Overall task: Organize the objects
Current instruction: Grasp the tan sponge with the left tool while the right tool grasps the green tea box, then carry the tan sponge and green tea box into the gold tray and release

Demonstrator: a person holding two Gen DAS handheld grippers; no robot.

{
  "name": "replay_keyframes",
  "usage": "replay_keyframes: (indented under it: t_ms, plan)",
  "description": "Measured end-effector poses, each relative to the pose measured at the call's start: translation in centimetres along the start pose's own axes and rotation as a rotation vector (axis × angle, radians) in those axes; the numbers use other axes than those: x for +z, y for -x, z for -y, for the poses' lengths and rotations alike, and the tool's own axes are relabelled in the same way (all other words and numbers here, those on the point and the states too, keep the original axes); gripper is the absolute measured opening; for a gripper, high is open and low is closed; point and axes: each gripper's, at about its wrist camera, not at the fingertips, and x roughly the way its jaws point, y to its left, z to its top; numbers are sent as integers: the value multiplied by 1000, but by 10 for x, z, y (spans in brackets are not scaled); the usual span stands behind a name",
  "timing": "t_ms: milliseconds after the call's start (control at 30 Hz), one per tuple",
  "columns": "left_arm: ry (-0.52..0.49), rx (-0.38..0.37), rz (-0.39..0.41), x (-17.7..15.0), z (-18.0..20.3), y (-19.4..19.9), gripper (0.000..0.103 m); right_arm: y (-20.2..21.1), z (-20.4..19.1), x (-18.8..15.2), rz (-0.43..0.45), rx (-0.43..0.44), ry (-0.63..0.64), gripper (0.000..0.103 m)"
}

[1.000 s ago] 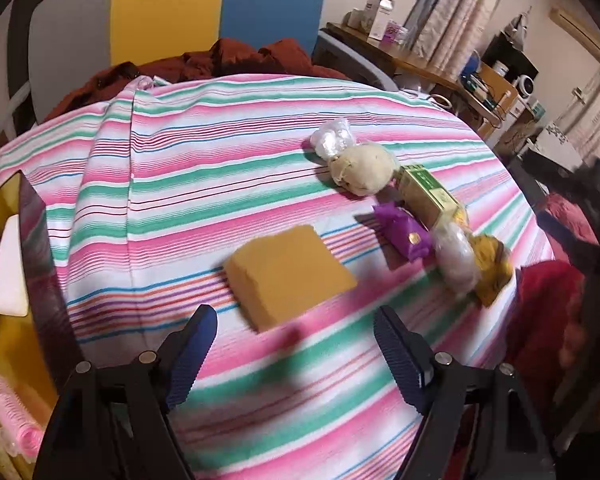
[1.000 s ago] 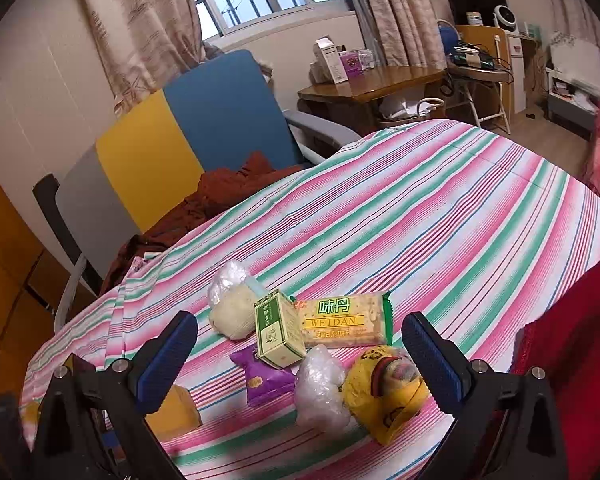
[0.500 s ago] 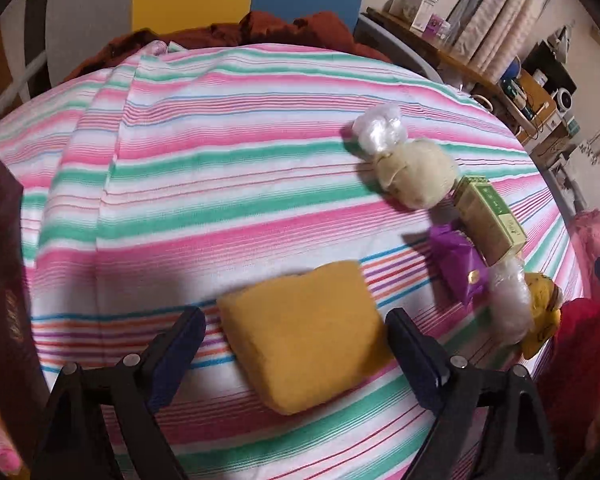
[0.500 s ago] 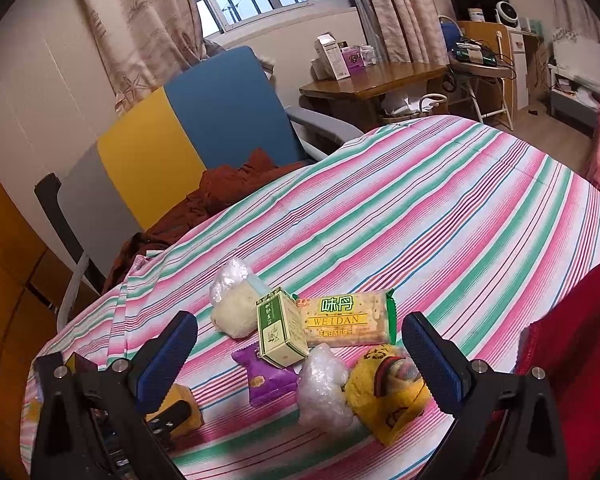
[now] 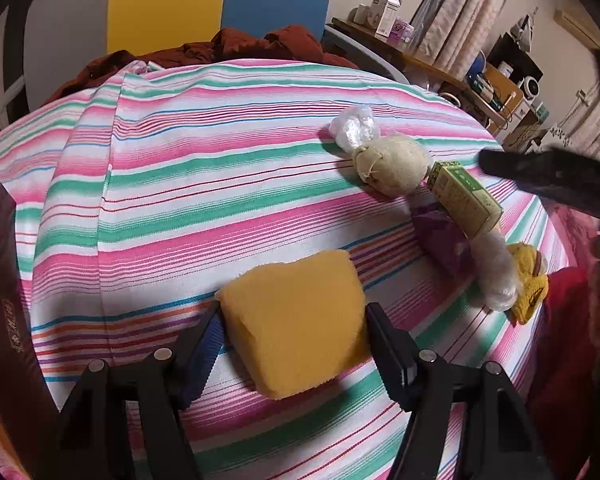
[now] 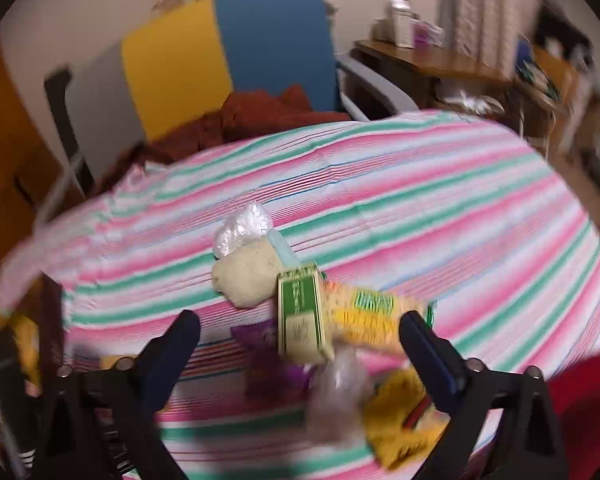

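The yellow rectangular foam sponge [image 5: 296,320] is bracketed on the striped-cloth desk [image 5: 188,184] by the closing left tongs [image 5: 294,342]; both pads are seen against its sides. The right tongs [image 6: 300,344] are closing, still spread, above the green cardboard box [image 6: 302,316]; nothing is pinched.

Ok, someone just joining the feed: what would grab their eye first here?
Probably the yellow sponge on the striped tablecloth, sitting between the closing jaws of the left gripper. Next, the snack cluster to its right, with the green box propped on top, where the right gripper is closing in.
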Motion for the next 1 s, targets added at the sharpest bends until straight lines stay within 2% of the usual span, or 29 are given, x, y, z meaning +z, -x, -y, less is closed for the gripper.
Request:
replay_keyframes:
  t_ms: [33,100,233,333,500,567,633,800,933,1000]
  plan:
    - [4,-4,0,0,-1,0,71,-5,-3,3,-13,-10,17,73]
    - [9,-14,7,-1,-3,0,71,-22,-8,6,-51,-24,37,57]
    - [14,-20,29,-3,-4,0,73,-47,-1,0,-133,-42,21,35]
    - [-14,-4,45,-5,0,0,73,-45,4,1,-120,-12,-1,34]
    - [-34,8,64,-6,3,-1,71,-28,4,6,-38,62,-15,34]
    - [-69,35,67,-7,8,-1,71,-26,4,6,-35,90,-27,34]
    - [-108,62,73,-10,14,0,71,-26,3,7,-26,96,-29,34]
    - [-131,90,84,-16,19,7,67,-20,7,9,14,75,-49,34]
    - [-144,85,104,-23,27,22,67,-5,7,10,74,190,-68,34]
    - [-140,74,118,-25,30,32,67,2,2,10,104,209,-42,34]
